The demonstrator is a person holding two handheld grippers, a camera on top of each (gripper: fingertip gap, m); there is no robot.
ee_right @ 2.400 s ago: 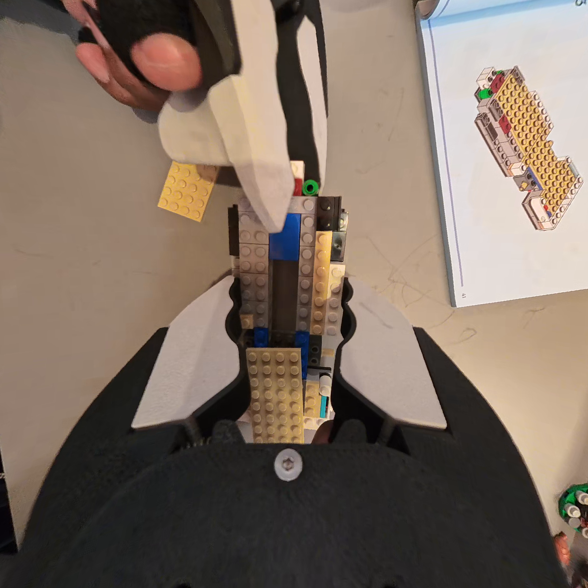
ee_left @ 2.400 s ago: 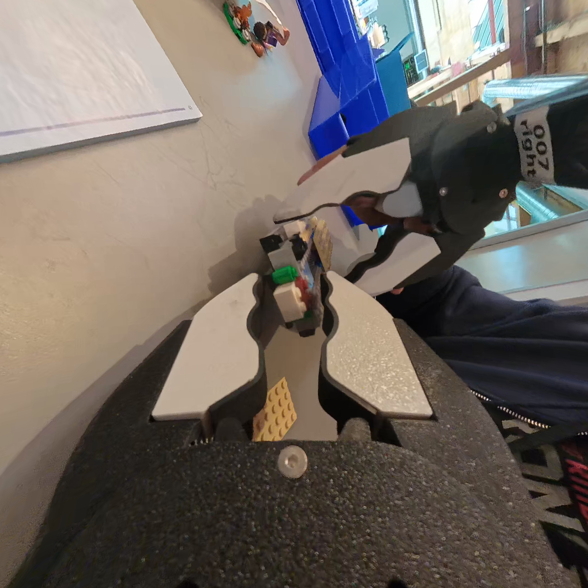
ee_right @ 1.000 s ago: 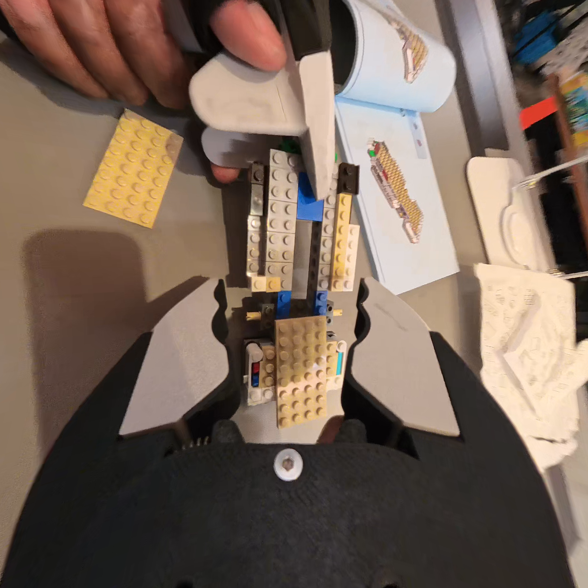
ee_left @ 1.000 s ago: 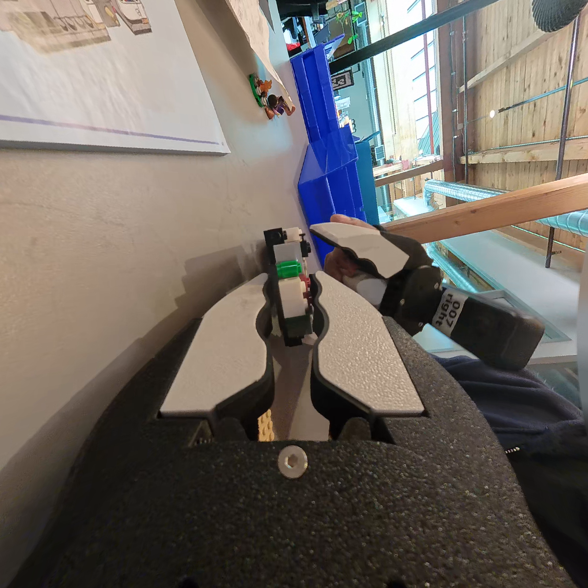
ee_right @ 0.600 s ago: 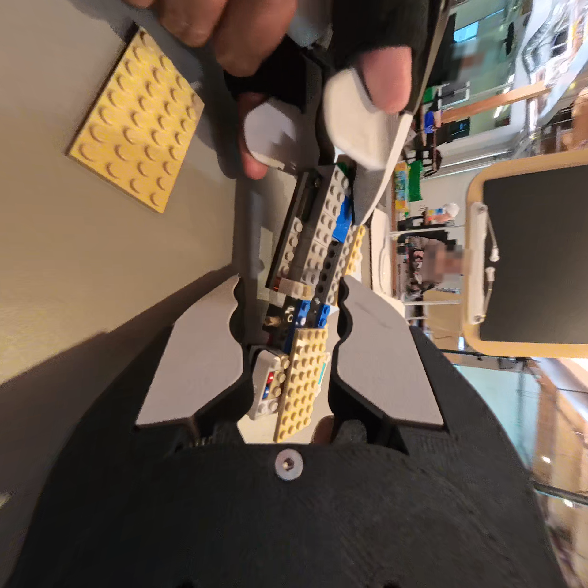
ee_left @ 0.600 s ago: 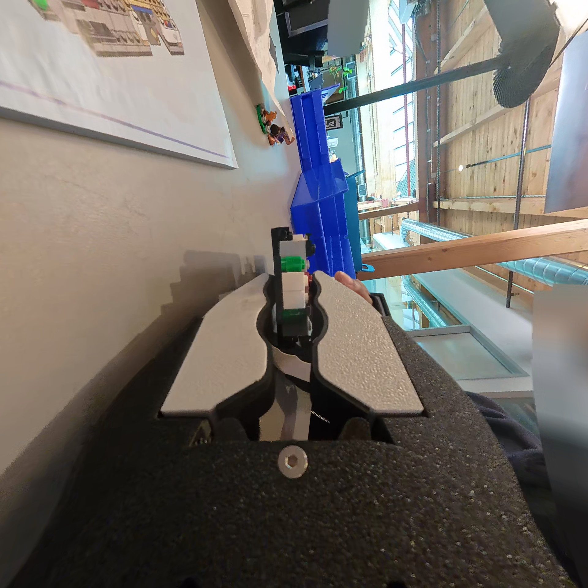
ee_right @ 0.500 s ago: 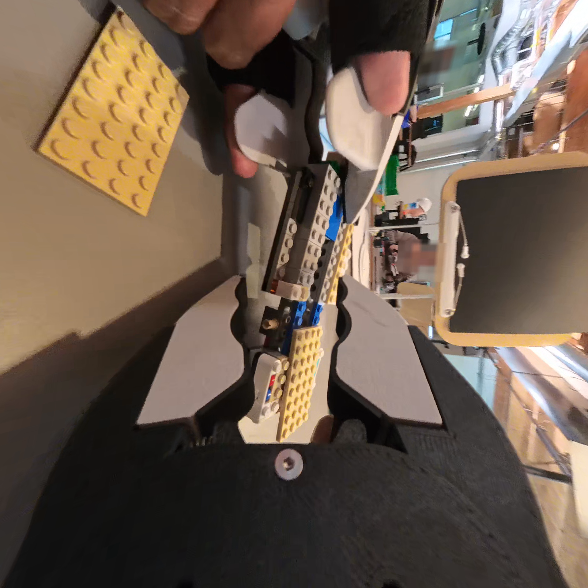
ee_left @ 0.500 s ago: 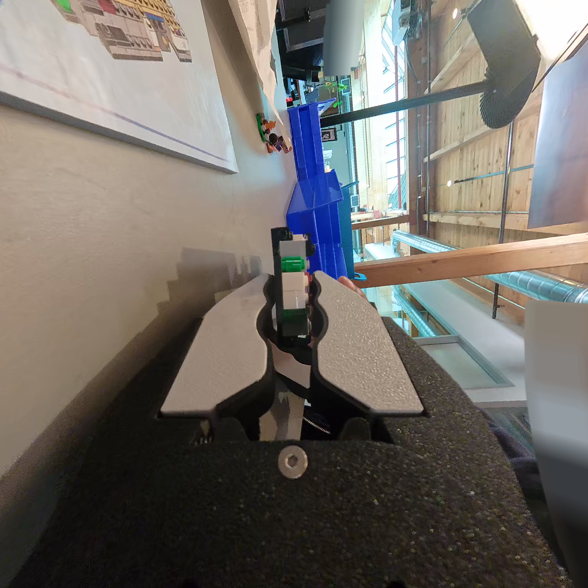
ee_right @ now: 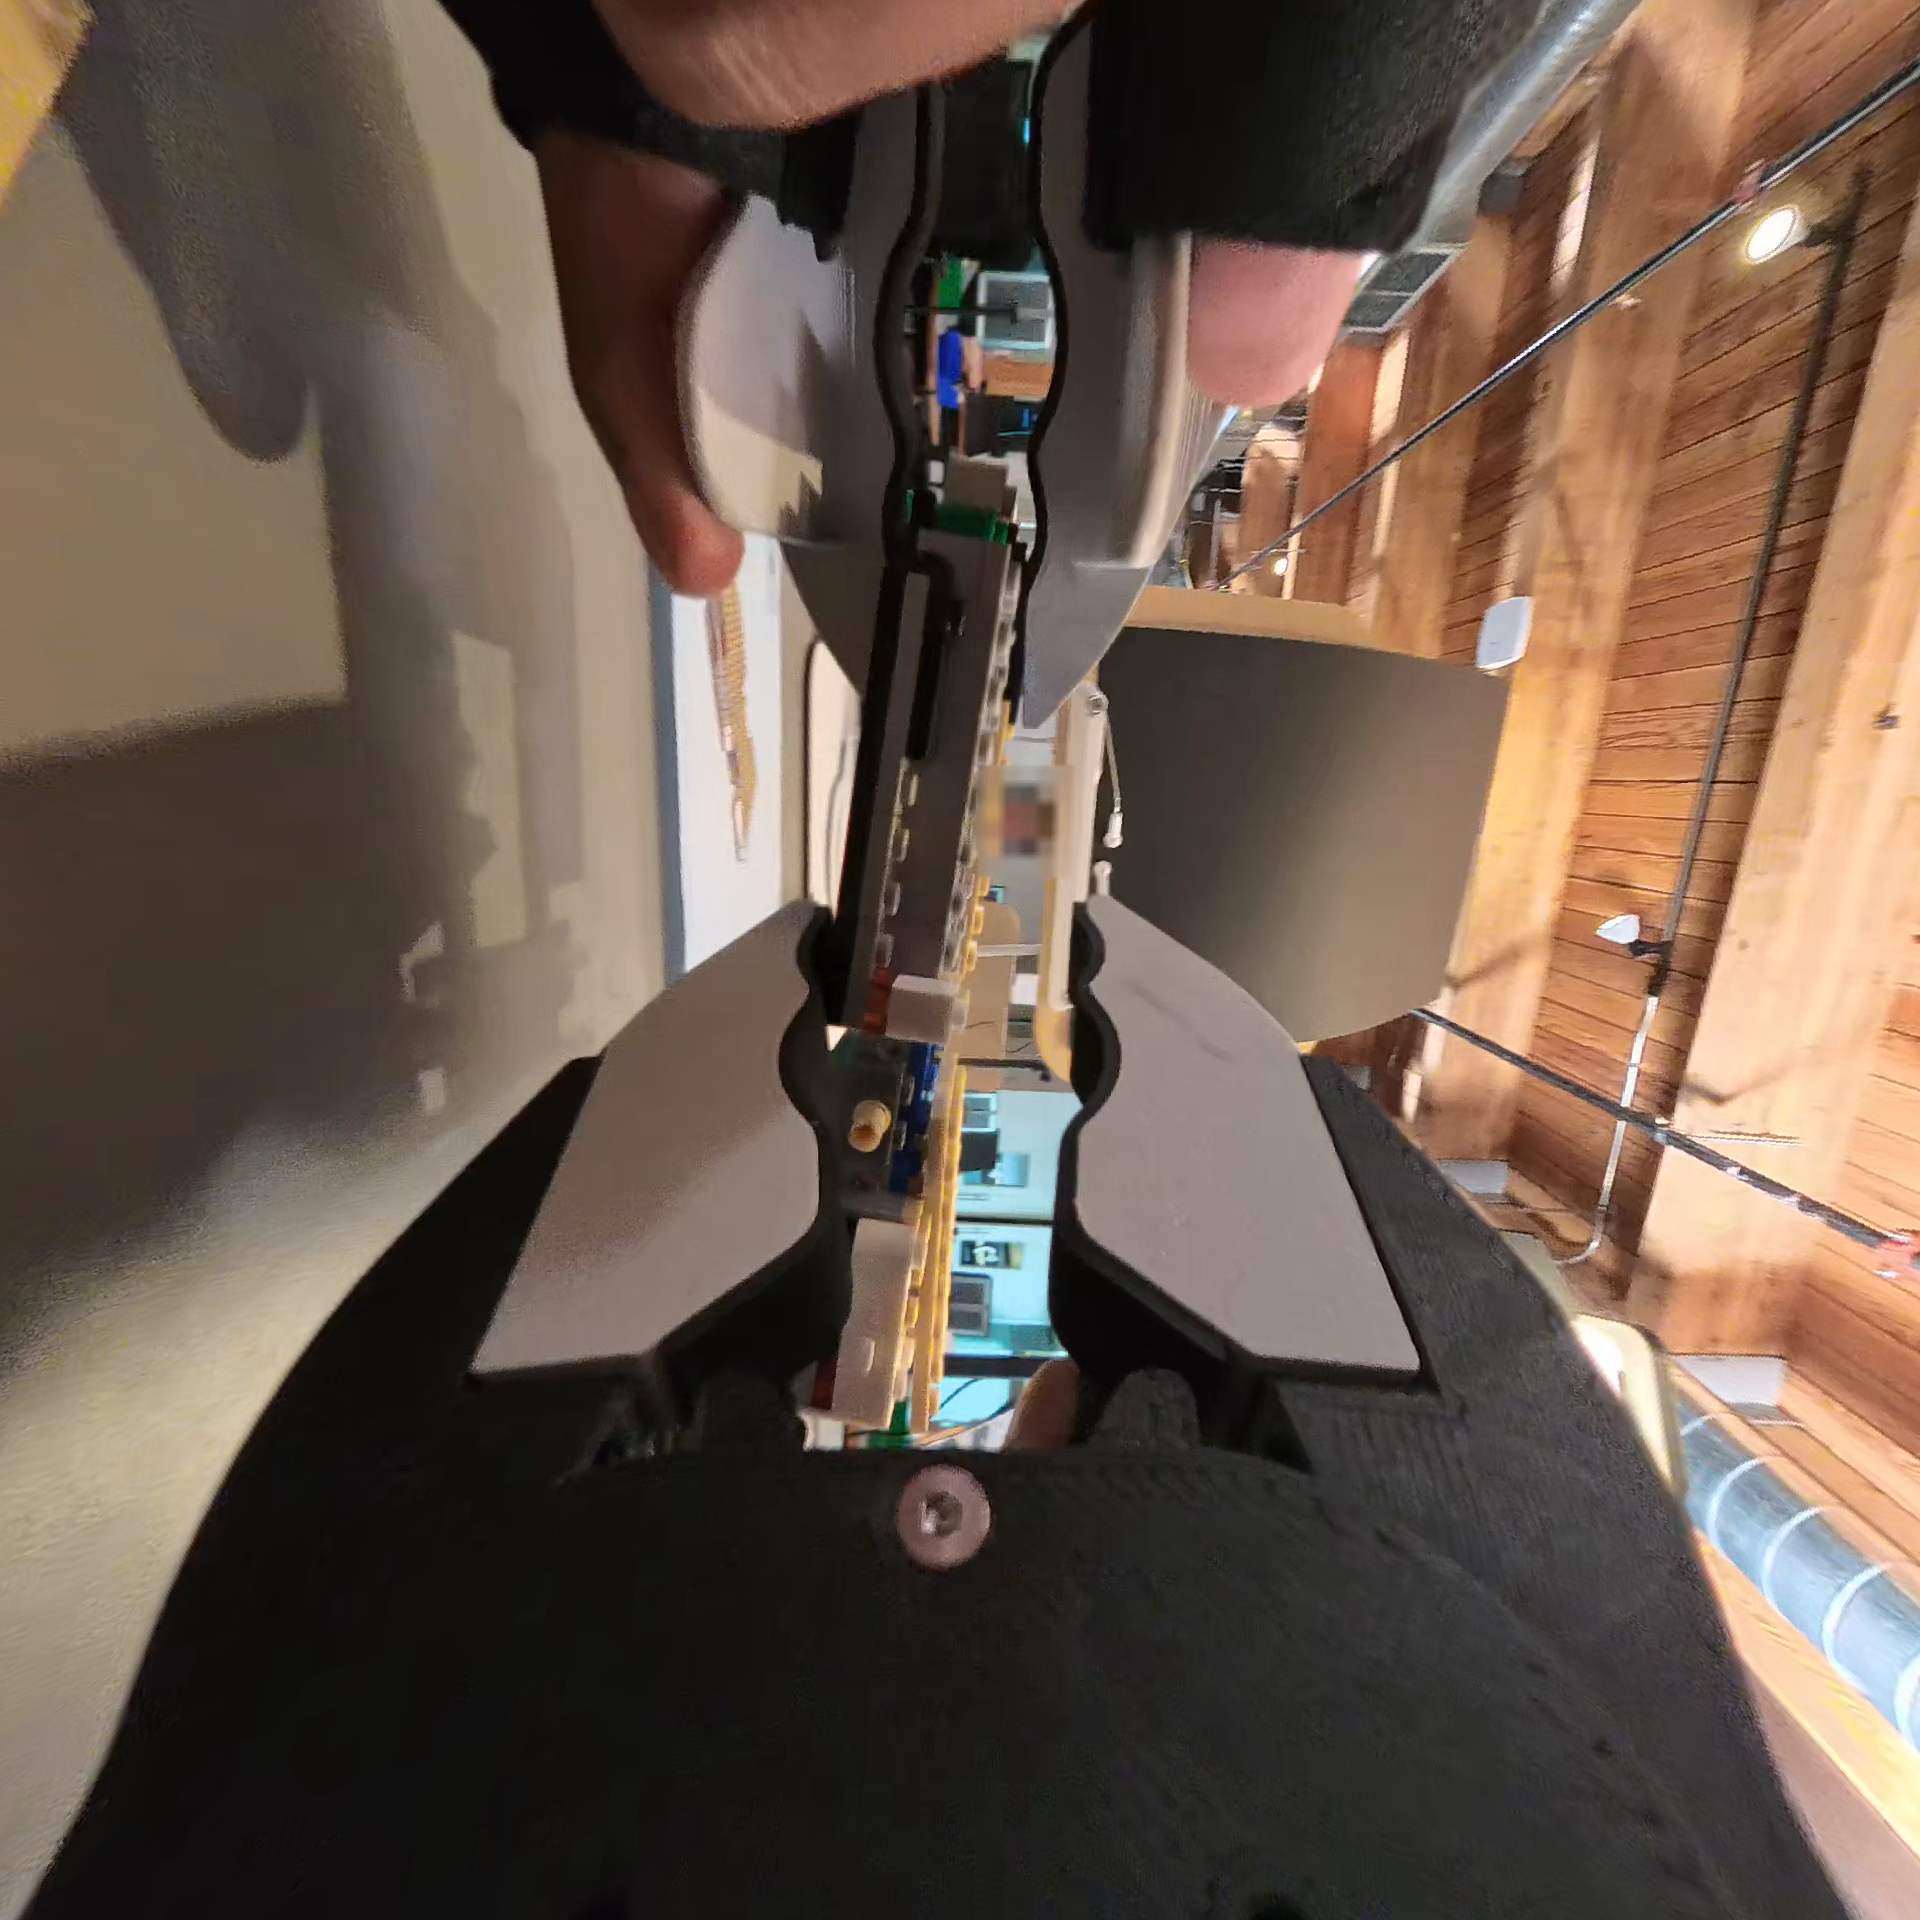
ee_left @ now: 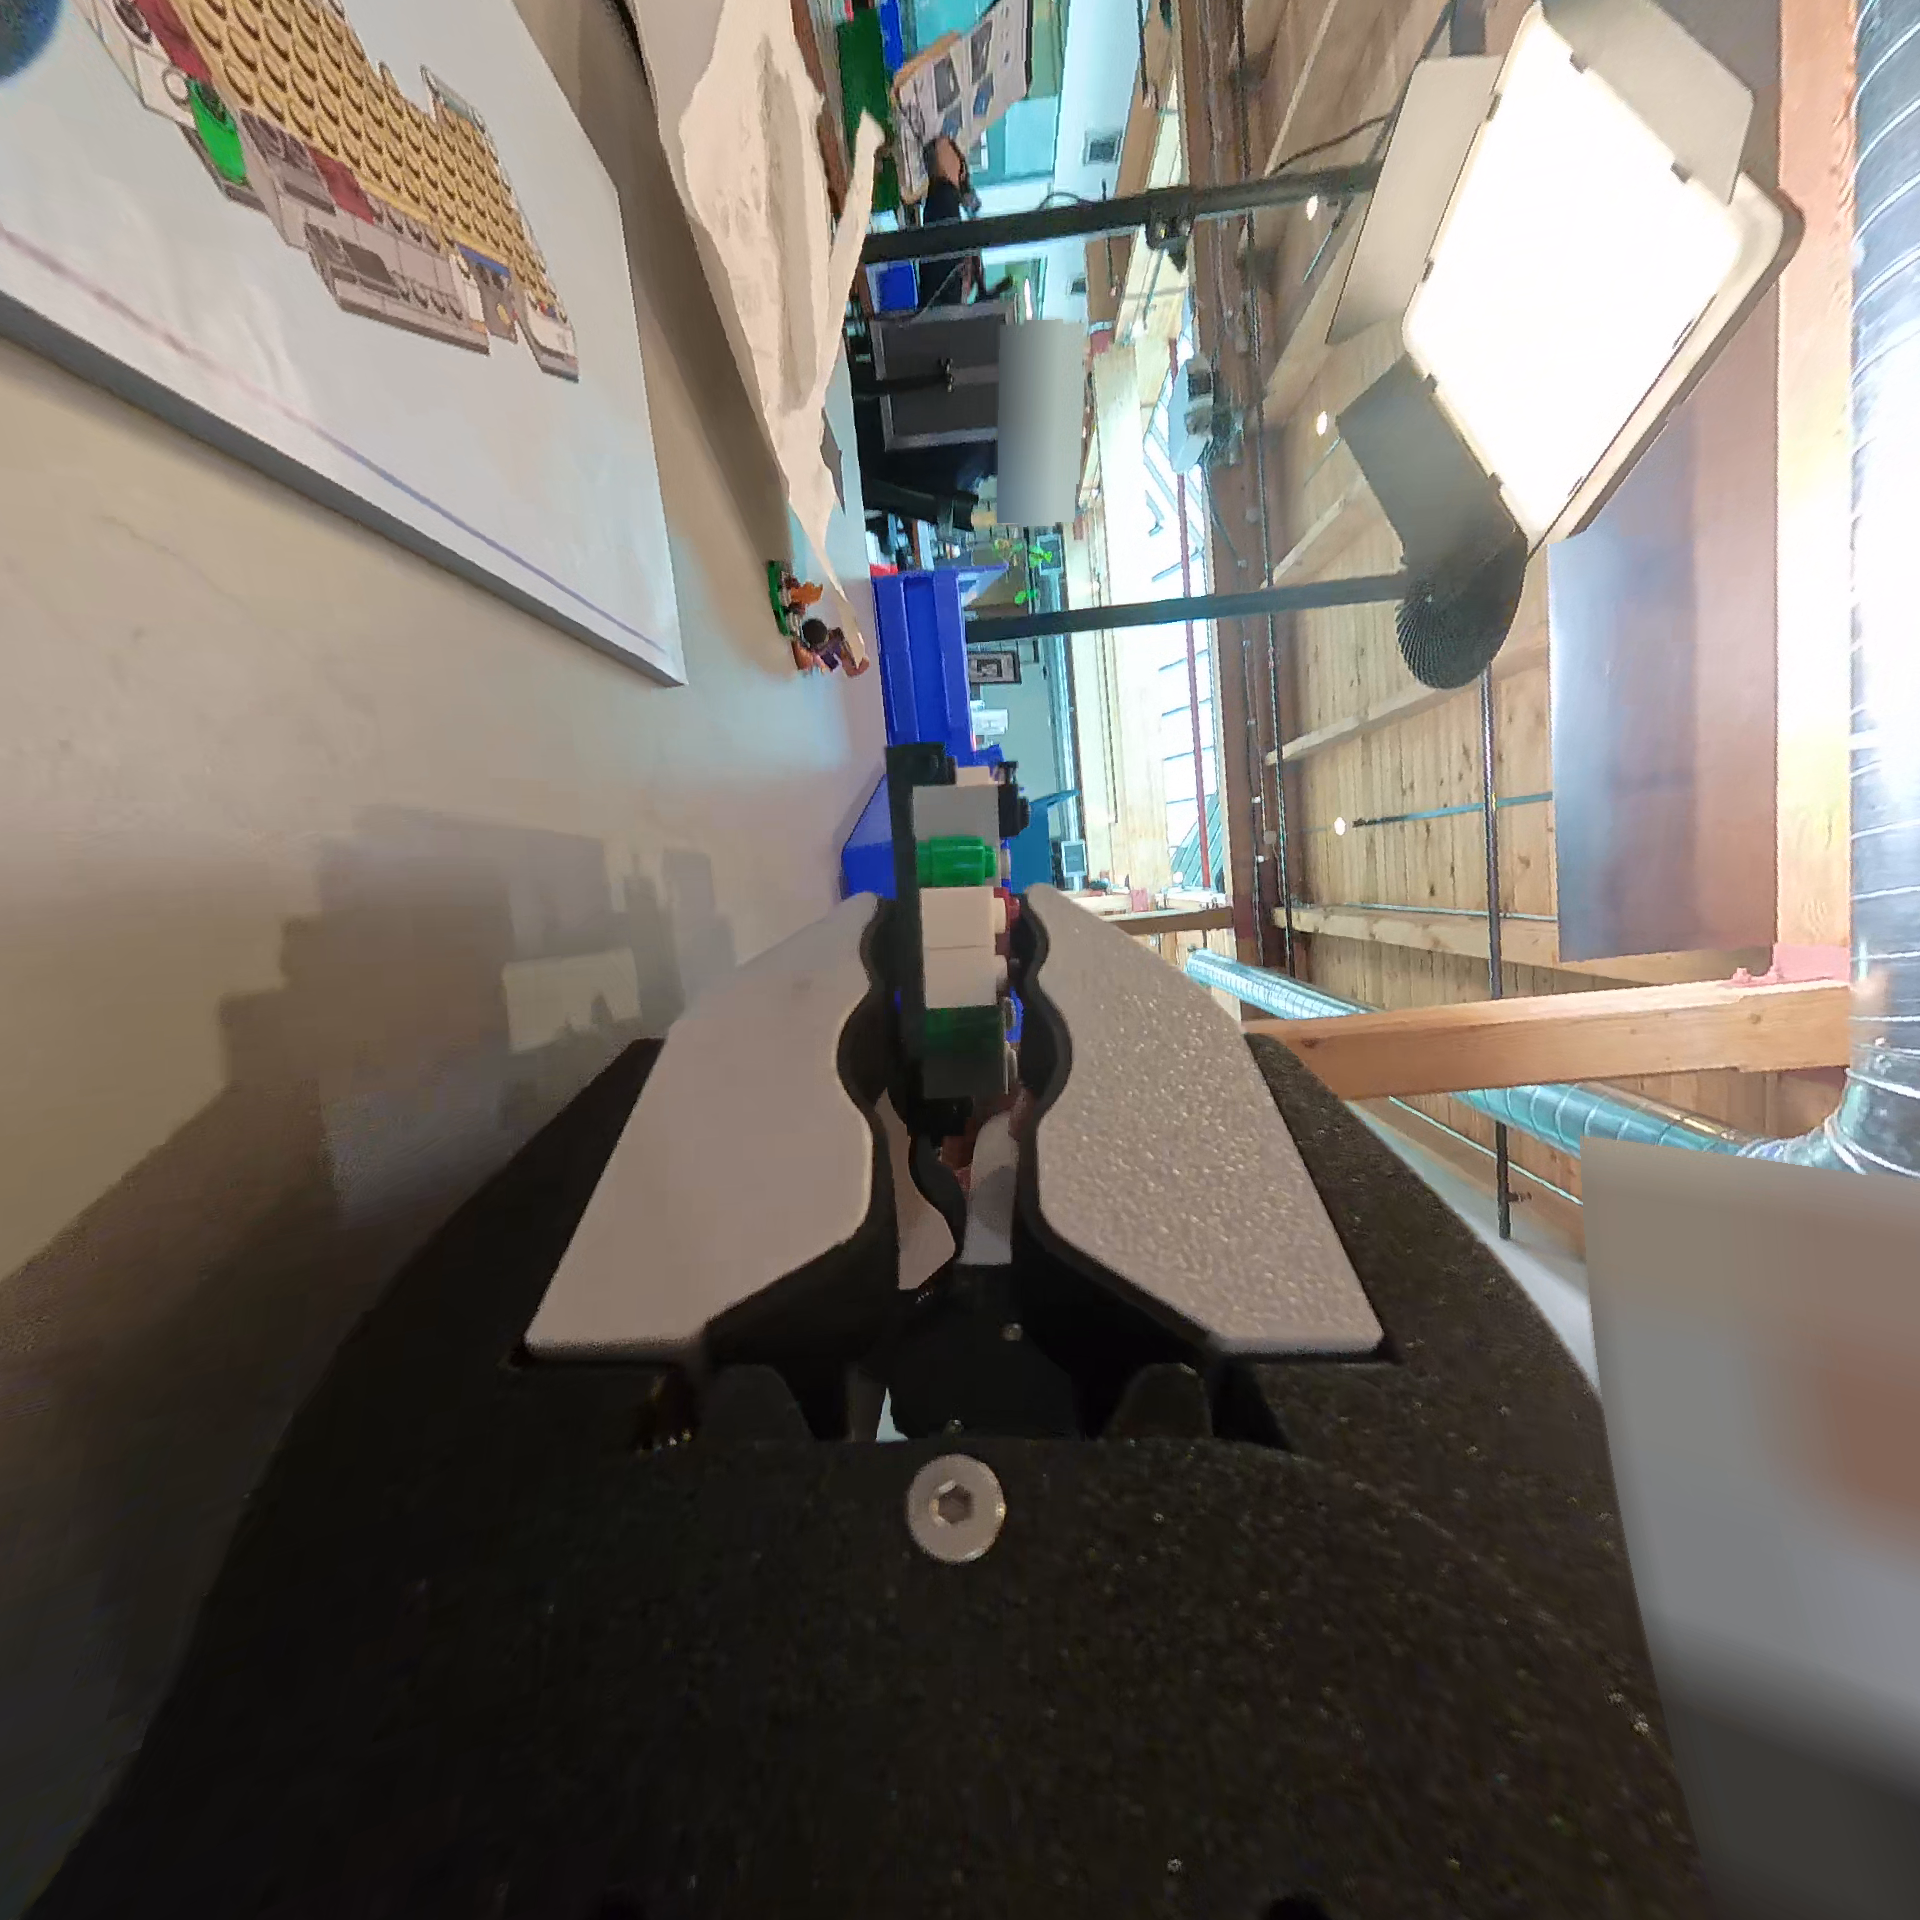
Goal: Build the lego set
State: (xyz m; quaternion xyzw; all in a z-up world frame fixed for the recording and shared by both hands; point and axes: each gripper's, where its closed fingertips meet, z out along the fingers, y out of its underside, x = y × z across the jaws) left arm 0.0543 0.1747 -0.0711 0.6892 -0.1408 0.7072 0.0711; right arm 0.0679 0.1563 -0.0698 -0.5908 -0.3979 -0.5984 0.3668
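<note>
Left gripper (ee_left: pixel 951 914) clamps brick model (ee_left: pixel 956 935) | right gripper (ee_right: pixel 951 940) open around it | risk: I could twist bricks apart.

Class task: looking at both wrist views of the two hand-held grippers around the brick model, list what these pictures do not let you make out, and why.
- Brick model, left wrist view: seen end-on, its length is hidden.
- Yellow plate, right wrist view: cut off by the corner.
- Hand, right wrist view: cropped by the top edge.
- Instruction sheet, right wrist view: too oblique and blurred.

Glossy moulded plastic on the brick model (ee_left: pixel 956 935); grainy matt grey plates (ee_left: pixel 1164 1122) over rough black foam-like housing (ee_left: pixel 935 1662); smooth matt beige worktop (ee_left: pixel 312 831); printed paper booklet (ee_left: pixel 416 343); planked wooden wall (ee_right: pixel 1714 727).
</note>
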